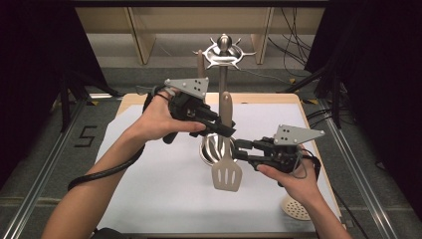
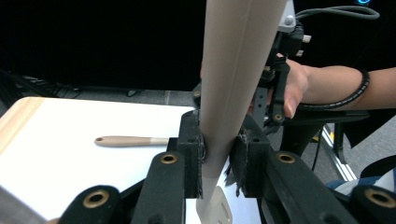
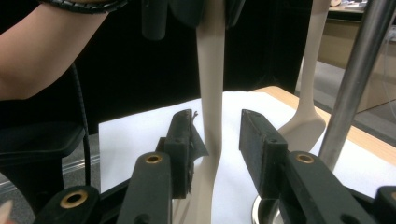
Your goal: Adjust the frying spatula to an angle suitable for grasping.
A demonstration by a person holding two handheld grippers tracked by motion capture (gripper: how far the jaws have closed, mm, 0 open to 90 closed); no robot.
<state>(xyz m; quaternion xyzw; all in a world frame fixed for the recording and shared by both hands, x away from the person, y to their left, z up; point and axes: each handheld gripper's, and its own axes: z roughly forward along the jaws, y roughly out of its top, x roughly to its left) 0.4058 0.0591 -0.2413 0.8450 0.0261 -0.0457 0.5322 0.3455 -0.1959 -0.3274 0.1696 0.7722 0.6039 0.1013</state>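
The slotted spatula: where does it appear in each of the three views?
High view: slotted spatula upright at centre, blade down.
Left gripper view: its handle clamped between the jaws.
Right gripper view: its handle between the jaws, a gap on one side.
Shared landmark: the white table cover.

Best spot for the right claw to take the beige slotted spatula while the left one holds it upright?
Grip the beige slotted spatula on its narrow neck just above the slotted blade, coming in level from the person's right. The handle hangs upright, the left claw already clamps it higher up, and the right claw has the neck between its pads, one side not yet touching.
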